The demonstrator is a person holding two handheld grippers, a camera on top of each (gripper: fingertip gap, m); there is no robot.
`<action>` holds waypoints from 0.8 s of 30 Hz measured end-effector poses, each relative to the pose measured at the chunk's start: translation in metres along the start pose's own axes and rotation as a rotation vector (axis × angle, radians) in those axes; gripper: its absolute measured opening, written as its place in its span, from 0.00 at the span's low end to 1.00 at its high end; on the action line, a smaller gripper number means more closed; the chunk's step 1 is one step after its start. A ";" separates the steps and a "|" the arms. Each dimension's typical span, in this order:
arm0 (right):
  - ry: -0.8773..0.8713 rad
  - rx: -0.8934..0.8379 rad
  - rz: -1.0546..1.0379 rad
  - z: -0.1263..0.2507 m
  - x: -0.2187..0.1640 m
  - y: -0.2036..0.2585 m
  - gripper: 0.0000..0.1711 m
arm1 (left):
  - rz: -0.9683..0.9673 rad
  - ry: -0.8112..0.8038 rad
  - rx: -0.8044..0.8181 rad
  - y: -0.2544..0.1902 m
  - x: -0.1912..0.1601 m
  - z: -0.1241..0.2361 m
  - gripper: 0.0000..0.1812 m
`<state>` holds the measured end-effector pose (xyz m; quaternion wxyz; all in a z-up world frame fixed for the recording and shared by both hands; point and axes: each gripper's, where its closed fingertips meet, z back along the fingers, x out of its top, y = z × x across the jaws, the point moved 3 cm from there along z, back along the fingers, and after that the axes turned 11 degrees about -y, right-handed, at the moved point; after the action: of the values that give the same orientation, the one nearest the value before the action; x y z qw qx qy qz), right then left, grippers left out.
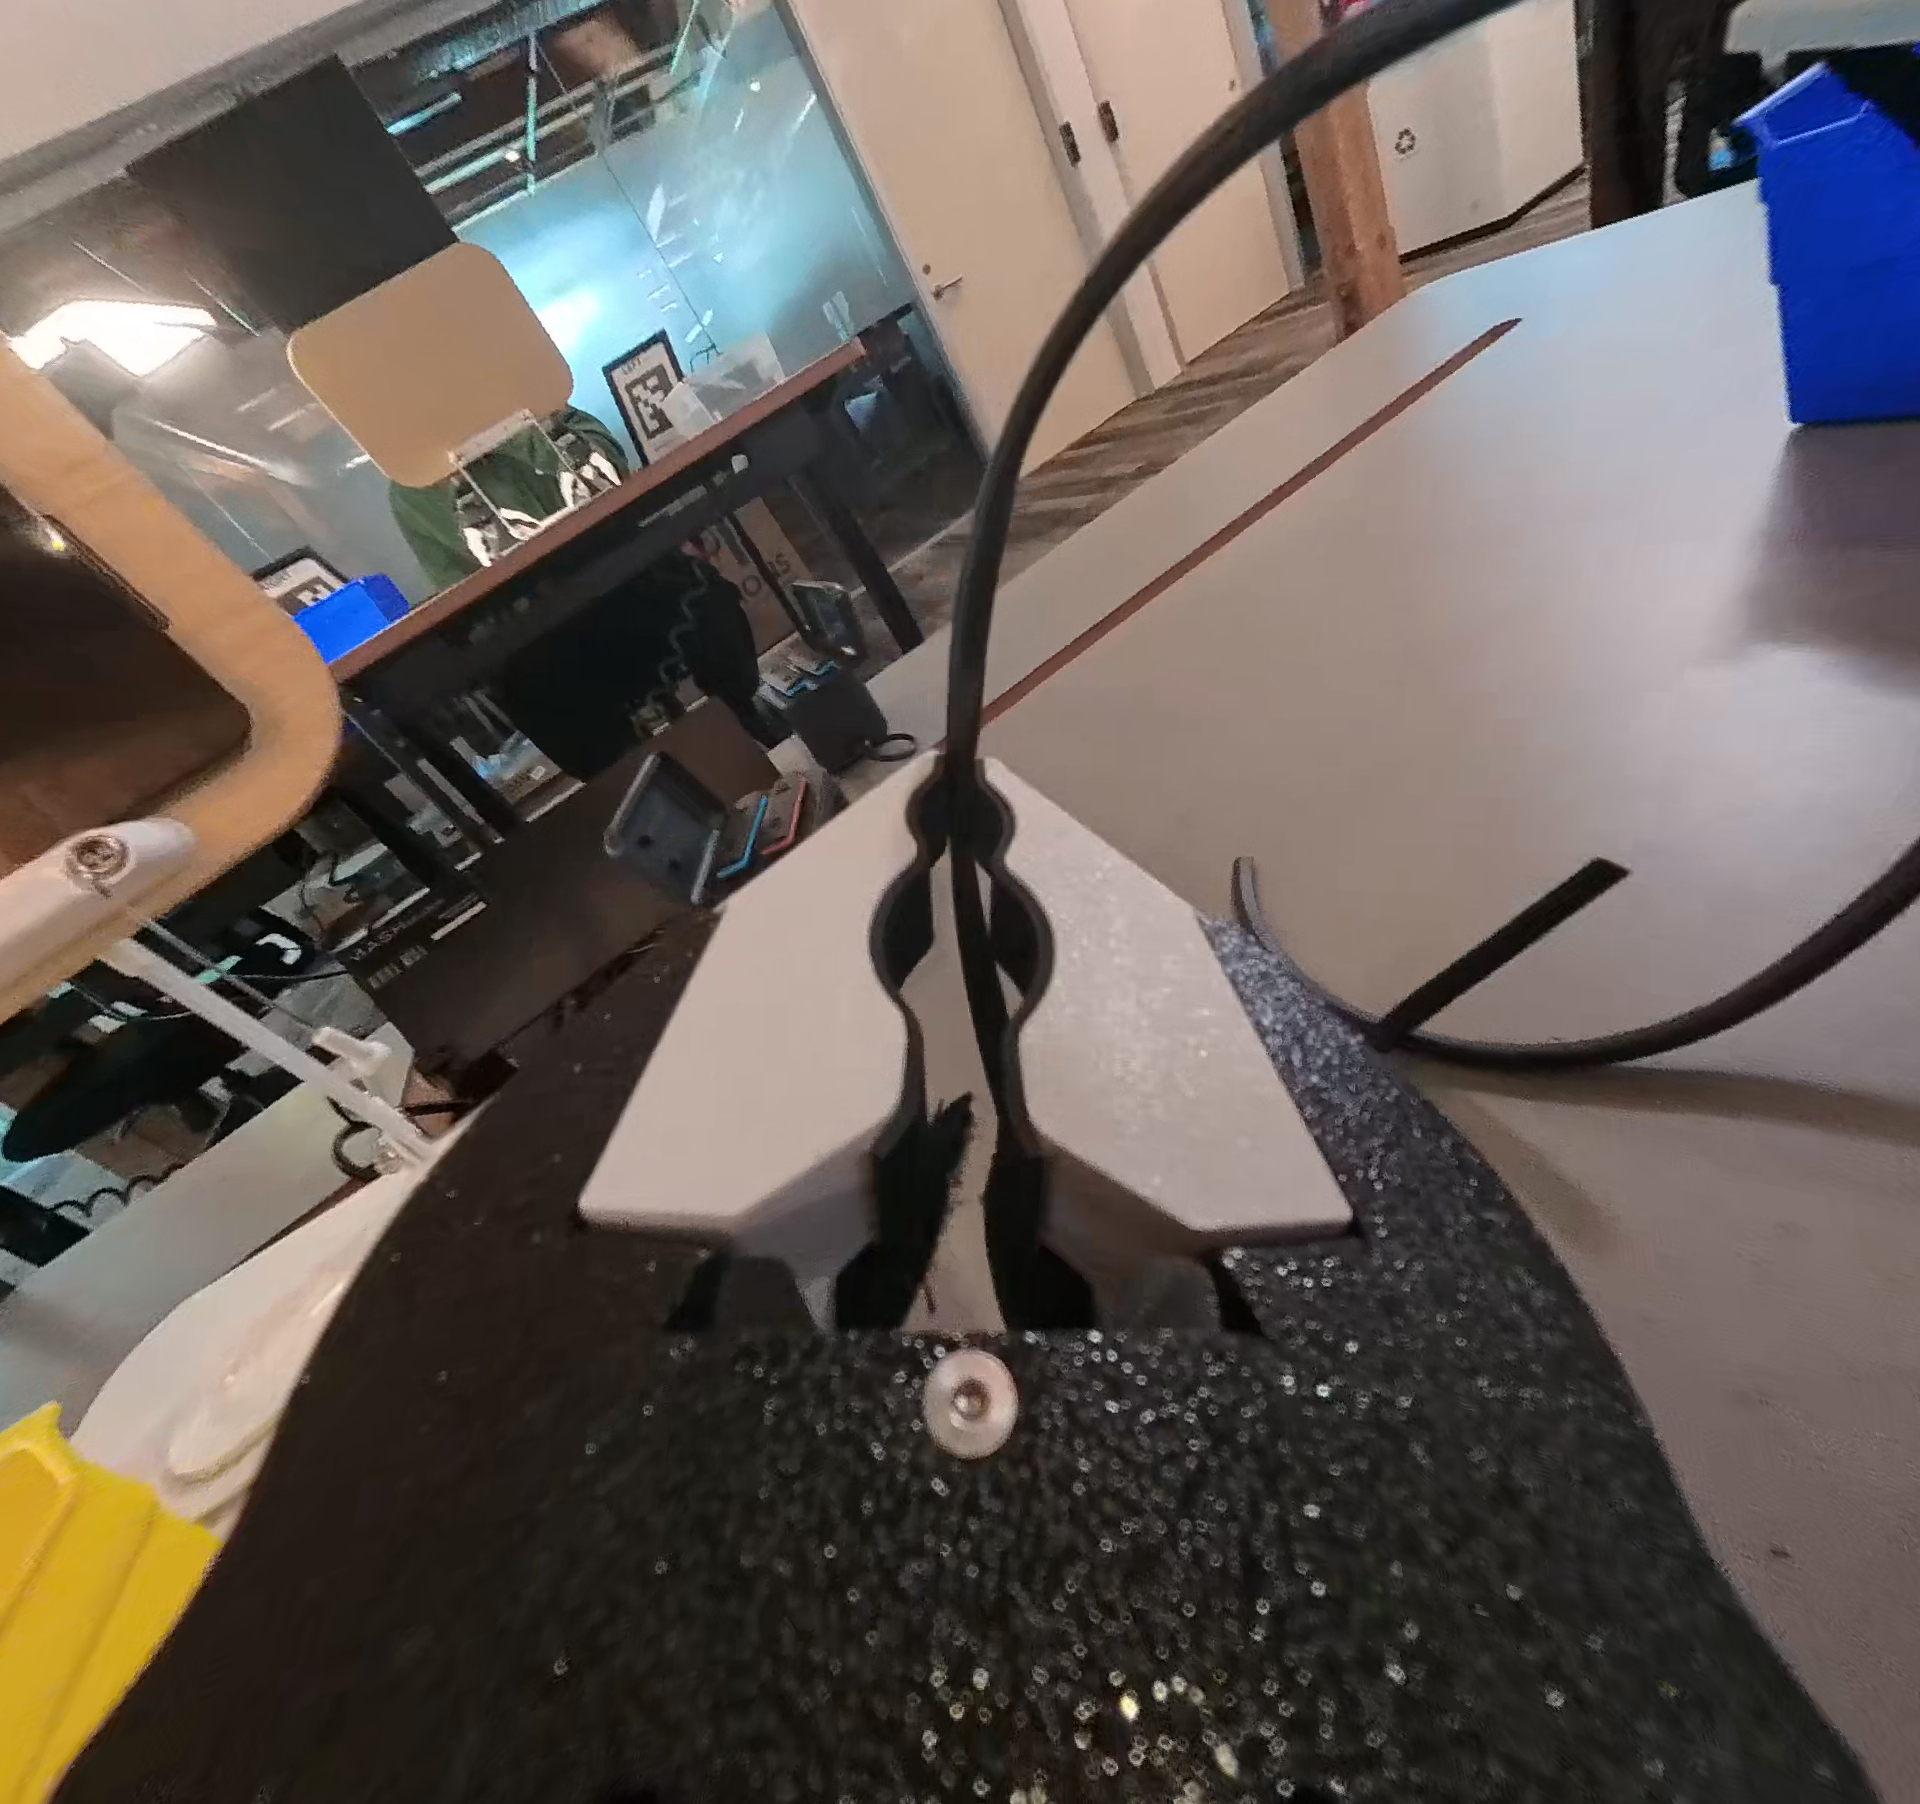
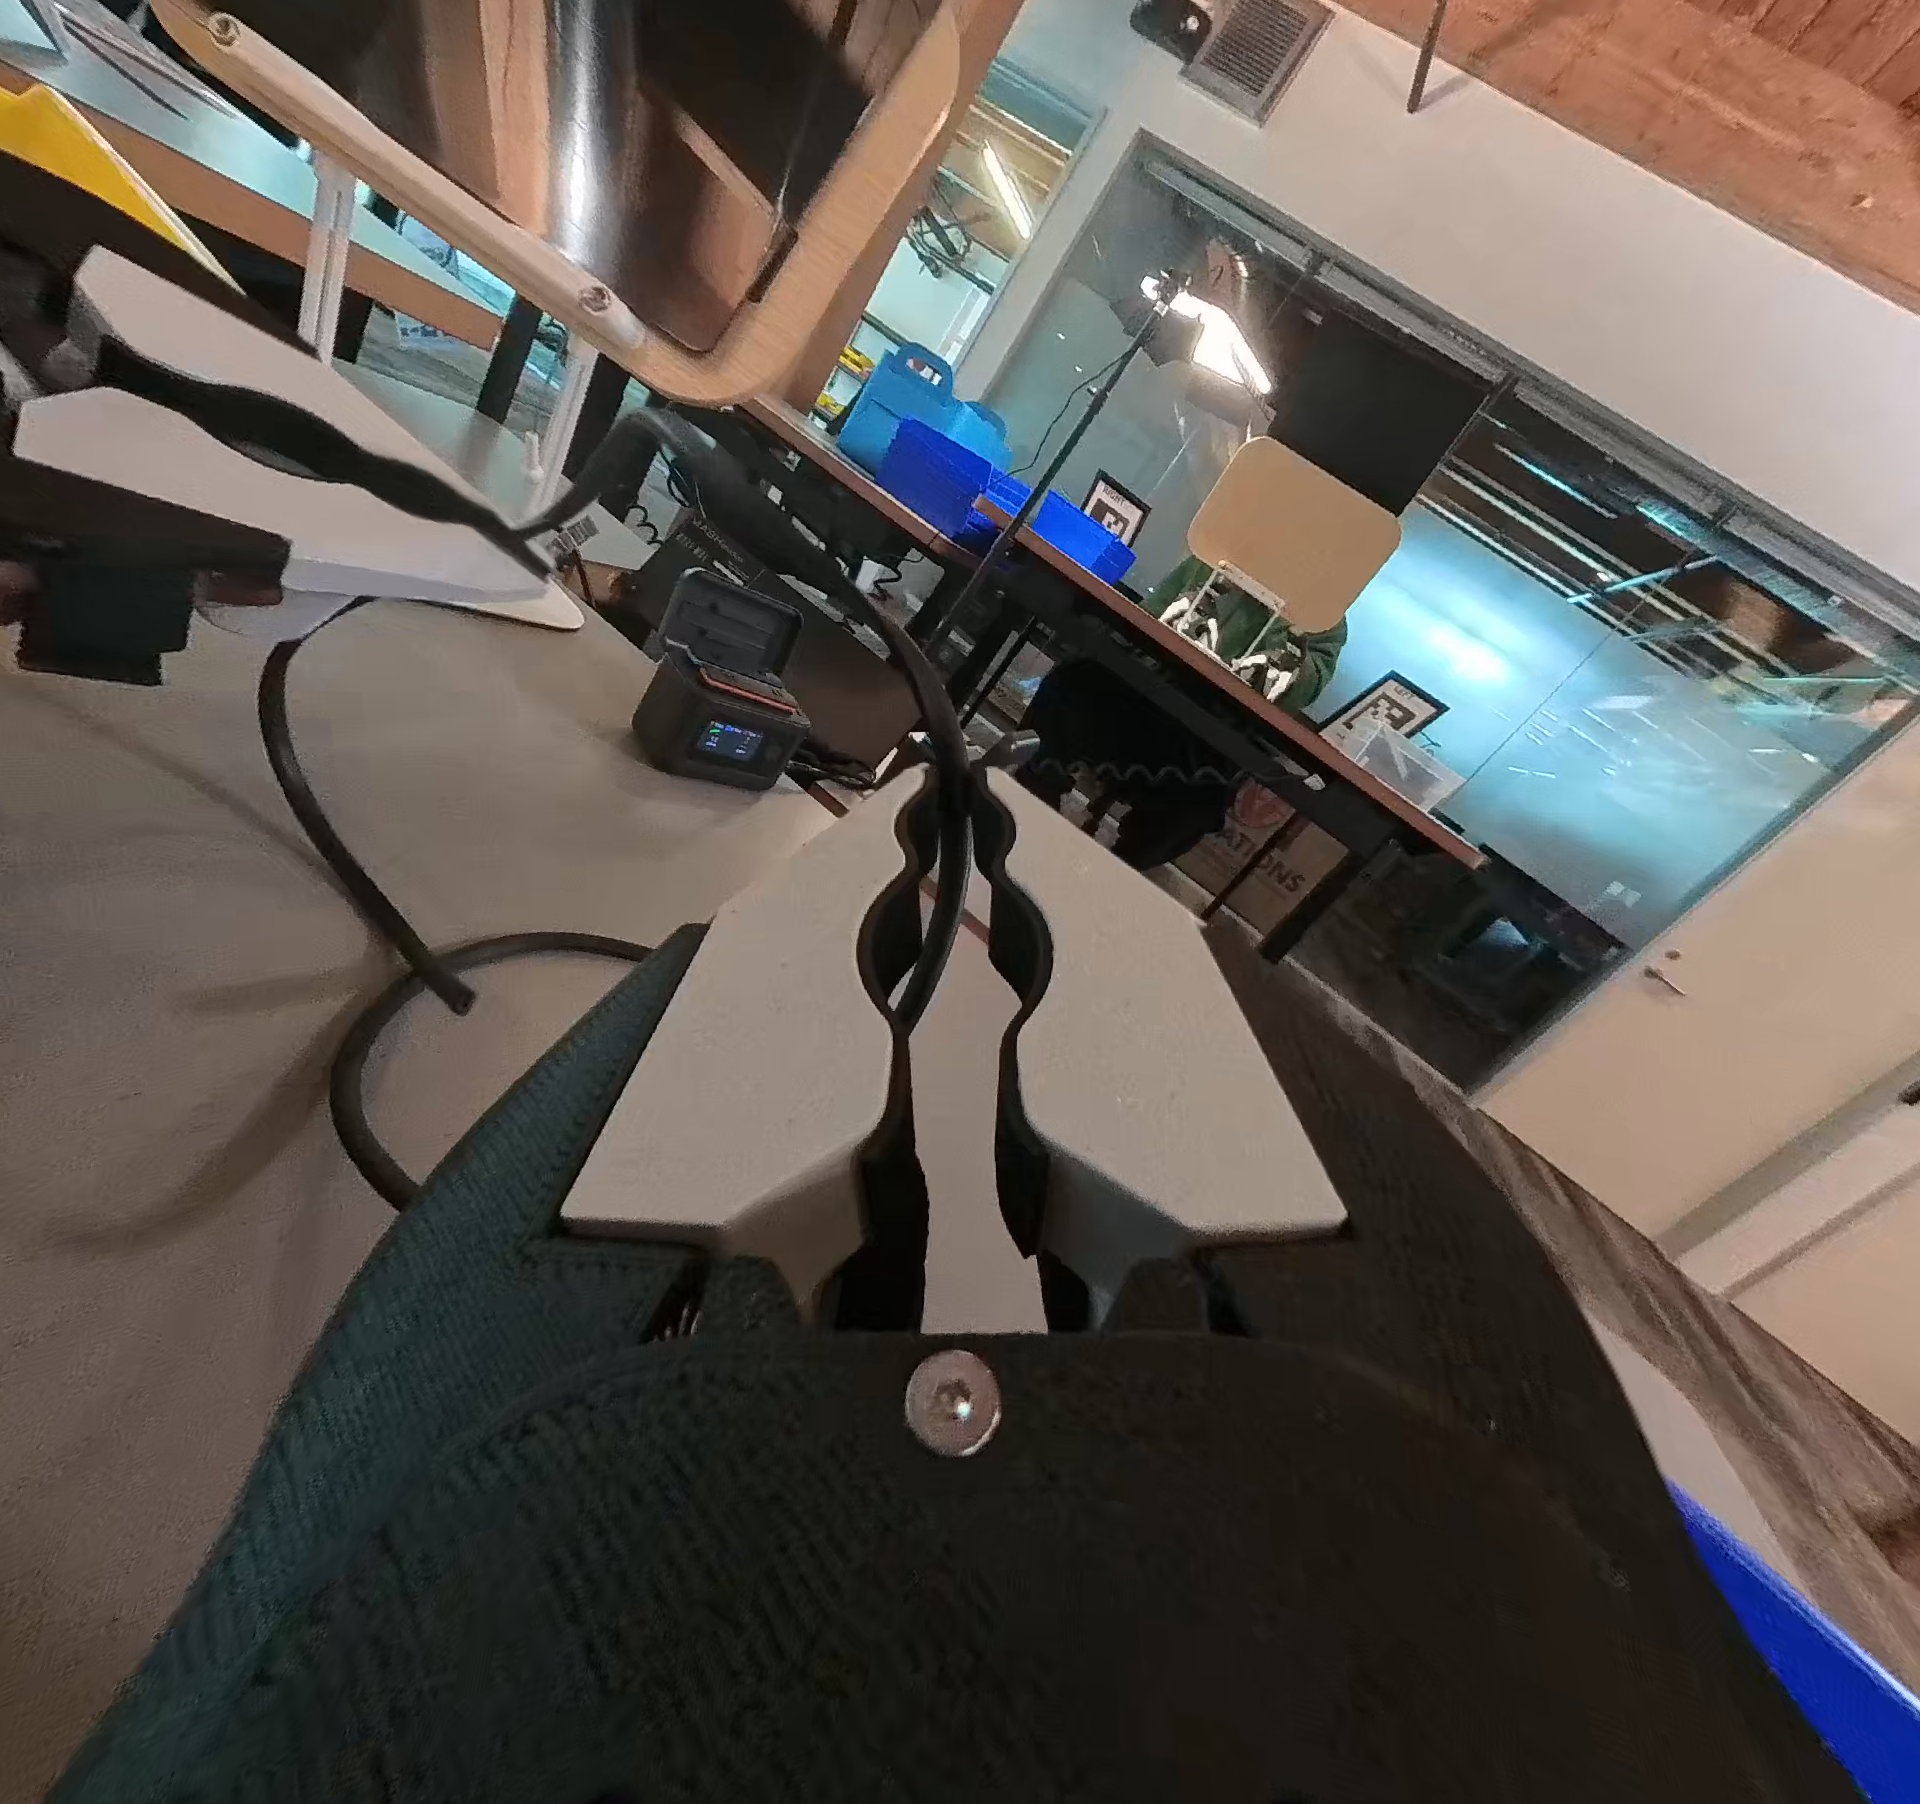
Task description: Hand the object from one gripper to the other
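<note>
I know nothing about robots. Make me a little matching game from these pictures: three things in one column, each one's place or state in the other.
Things:
1. black cable
2. blue bin
3. small black box

Places or states:
A. small screen lit
B. pinched by both the left tongs and the right tongs
C. at the right of the grey table, left wrist view

Pairs: 1-B, 2-C, 3-A

Blue bin (image 1: 1844,268) on grey table (image 1: 1455,611)
</note>
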<state>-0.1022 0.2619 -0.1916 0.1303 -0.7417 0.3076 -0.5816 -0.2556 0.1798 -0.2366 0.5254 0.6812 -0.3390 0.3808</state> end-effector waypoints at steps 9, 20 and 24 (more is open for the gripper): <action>0.014 0.073 0.010 -0.010 0.003 0.025 0.28 | -0.148 -0.060 0.053 0.000 0.025 0.005 0.00; -0.025 0.493 -0.366 -0.002 0.014 0.074 0.23 | -0.446 -0.439 -0.277 -0.074 0.075 0.026 0.00; -0.130 0.475 -0.173 0.002 0.024 0.075 0.22 | -0.303 -0.393 -0.368 -0.075 0.070 0.024 0.00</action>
<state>-0.1203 0.1888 -0.2148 0.2701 -0.7498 0.0891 -0.5975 -0.1532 0.1689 -0.2134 0.6154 0.6778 -0.3918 0.0912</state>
